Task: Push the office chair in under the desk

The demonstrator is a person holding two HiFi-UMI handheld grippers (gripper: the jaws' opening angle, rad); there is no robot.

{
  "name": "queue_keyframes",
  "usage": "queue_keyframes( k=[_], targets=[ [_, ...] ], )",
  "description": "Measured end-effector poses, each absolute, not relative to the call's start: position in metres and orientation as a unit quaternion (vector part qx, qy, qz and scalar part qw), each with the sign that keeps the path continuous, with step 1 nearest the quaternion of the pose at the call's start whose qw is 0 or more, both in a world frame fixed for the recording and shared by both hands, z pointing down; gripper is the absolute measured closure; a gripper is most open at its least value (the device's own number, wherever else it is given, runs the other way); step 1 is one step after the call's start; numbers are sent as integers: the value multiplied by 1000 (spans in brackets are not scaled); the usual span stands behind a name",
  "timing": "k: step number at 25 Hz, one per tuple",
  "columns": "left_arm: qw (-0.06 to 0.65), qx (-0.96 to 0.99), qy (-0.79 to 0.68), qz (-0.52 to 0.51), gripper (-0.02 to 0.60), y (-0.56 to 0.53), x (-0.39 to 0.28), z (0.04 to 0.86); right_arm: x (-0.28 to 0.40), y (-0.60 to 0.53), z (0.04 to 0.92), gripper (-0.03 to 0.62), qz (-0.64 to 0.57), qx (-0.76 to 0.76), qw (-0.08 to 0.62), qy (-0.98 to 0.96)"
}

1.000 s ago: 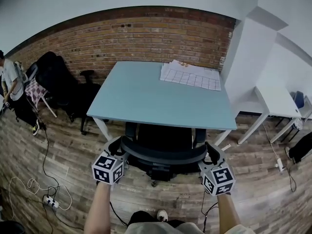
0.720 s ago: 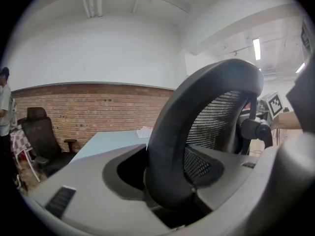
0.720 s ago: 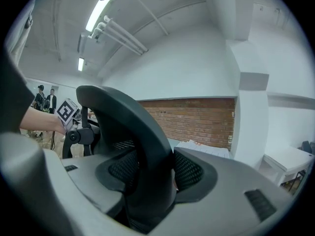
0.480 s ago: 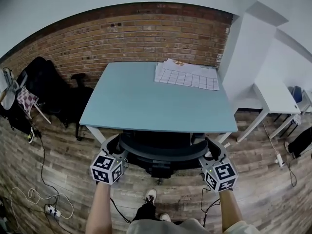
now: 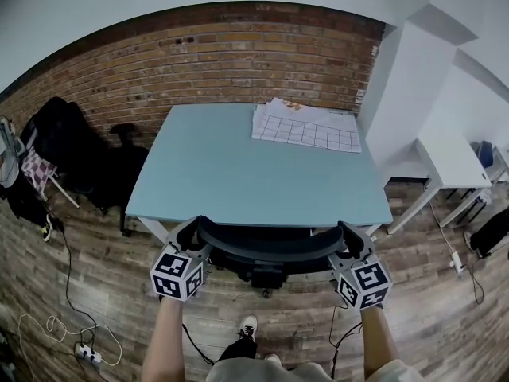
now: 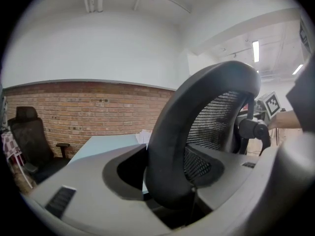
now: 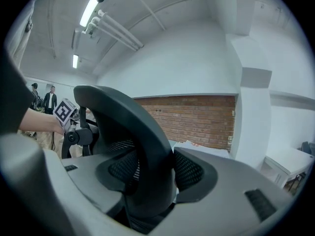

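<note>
Head view: chair [image 5: 266,250] pushed further in than a second ago, seat now under table [image 5: 238,173], only backrest top showing at near edge. Left gripper [image 5: 193,237] and right gripper [image 5: 347,242] jaws clamped on backrest. Push judged nearly complete.

Office chair [image 5: 266,249] partly under desk [image 5: 238,173]

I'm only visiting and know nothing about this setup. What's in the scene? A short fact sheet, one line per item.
Setting: room with brick wall behind
Desk: light blue, paper sheets at far right corner
Office chair: black, backrest at desk's near edge, seat tucked beneath
Left gripper: jaws clamped on backrest's left edge
Right gripper: jaws clamped on backrest's right edge
</note>
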State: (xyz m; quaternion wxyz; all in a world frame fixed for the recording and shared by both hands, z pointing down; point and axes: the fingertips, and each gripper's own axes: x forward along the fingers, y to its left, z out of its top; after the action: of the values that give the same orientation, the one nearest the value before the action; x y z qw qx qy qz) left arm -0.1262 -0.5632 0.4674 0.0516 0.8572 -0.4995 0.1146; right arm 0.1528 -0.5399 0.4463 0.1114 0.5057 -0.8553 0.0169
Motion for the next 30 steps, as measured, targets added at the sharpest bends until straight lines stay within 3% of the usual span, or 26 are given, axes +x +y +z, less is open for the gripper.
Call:
queue_keyframes(
  k=[30],
  targets=[
    [54,857,-501,110,327,-655,-139,469,140,-637,446,352,36,540,107,-834]
  ],
)
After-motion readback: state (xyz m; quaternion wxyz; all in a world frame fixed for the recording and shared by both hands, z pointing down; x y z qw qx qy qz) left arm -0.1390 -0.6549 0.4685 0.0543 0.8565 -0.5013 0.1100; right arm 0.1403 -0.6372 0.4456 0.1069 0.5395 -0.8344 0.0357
